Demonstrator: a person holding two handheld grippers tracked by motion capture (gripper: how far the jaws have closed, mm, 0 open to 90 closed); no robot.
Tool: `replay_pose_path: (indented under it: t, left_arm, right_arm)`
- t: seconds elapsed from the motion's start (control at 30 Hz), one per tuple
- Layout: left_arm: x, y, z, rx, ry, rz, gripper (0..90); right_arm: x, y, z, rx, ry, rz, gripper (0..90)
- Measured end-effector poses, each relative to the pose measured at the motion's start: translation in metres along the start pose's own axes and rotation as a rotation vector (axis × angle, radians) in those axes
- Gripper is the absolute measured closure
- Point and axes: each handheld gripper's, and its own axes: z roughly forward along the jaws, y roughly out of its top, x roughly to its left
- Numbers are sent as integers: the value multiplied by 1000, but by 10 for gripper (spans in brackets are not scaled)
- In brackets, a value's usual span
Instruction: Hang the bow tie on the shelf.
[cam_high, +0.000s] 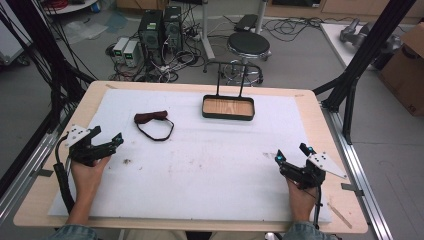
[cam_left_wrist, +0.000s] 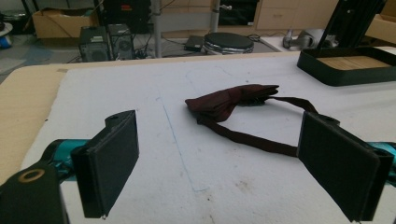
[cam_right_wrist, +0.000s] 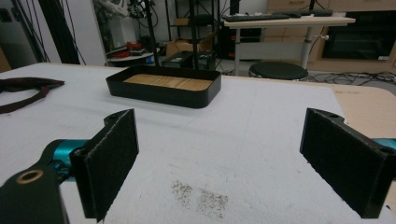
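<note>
Bow tie: a dark red bow tie (cam_high: 151, 118) with its strap looped out toward the person lies flat on the white mat (cam_high: 210, 165), left of the middle and toward the far side; in the left gripper view it (cam_left_wrist: 232, 100) sits ahead of the jaws, its strap passing behind the right-hand jaw.
Left gripper: the left gripper (cam_high: 106, 139) is held near the mat's left edge, a short way from the bow tie, pointing at it; jaws spread wide, nothing between them, not touching the tie.
Tray: a black tray (cam_high: 228, 114) with a wooden floor stands near the far edge of the mat, right of the bow tie and well apart from it; a thin black handle rises from it.
Right gripper: the right gripper (cam_high: 293, 153) is held near the mat's right edge, well apart from tie and tray; jaws spread wide, empty.
Desk: the desk (cam_high: 320, 120) is pale wood, showing around the mat.
Floor: a round stool (cam_high: 248, 45) and computer boxes (cam_high: 160, 27) stand beyond the desk.
</note>
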Motion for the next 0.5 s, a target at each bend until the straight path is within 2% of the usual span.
replay_pose_path:
  t: [0.5]
  left_arm:
    - [-1,-2,-1,-2,-21,-19,134]
  right_arm:
    - [2,0,2,11,16,-16,107]
